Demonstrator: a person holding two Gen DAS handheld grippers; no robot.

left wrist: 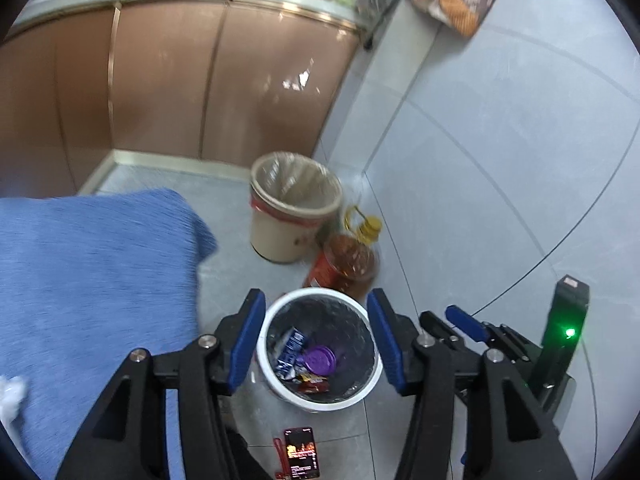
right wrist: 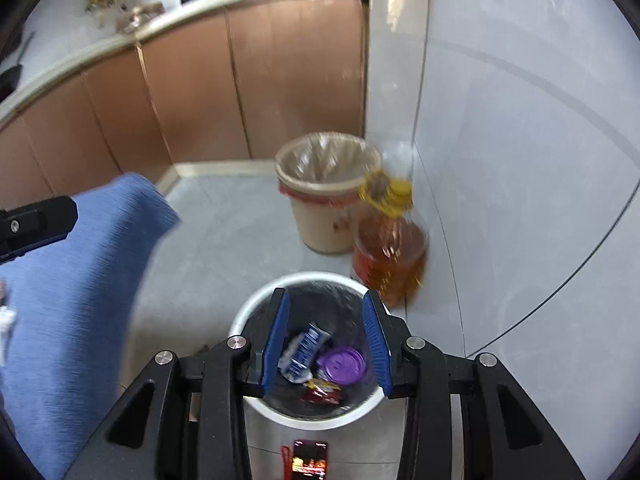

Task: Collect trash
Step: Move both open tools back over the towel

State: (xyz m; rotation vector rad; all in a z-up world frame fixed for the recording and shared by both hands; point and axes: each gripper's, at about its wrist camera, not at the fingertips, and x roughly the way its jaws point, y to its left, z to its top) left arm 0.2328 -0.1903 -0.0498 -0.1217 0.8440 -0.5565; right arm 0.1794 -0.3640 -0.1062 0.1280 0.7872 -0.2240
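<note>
Round white plastic waste bin with dark liner (left wrist: 374,364) (right wrist: 244,316), upright on grey floor tiles. Inside, at the bottom: crumpled blue-and-white snack wrapper (left wrist: 291,350) (right wrist: 303,347), flat round purple plastic lid (left wrist: 319,360) (right wrist: 343,365) beside it, and red crinkled foil packet (left wrist: 314,385) (right wrist: 323,393) nearest the lower rim.

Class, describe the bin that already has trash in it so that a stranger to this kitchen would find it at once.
Start at the brown cabinet doors and follow the grey tiled floor outward. Past the beige bin with a clear liner and the amber oil bottle stands the round white bin with a dark liner. Only it holds wrappers and a purple lid.
</note>
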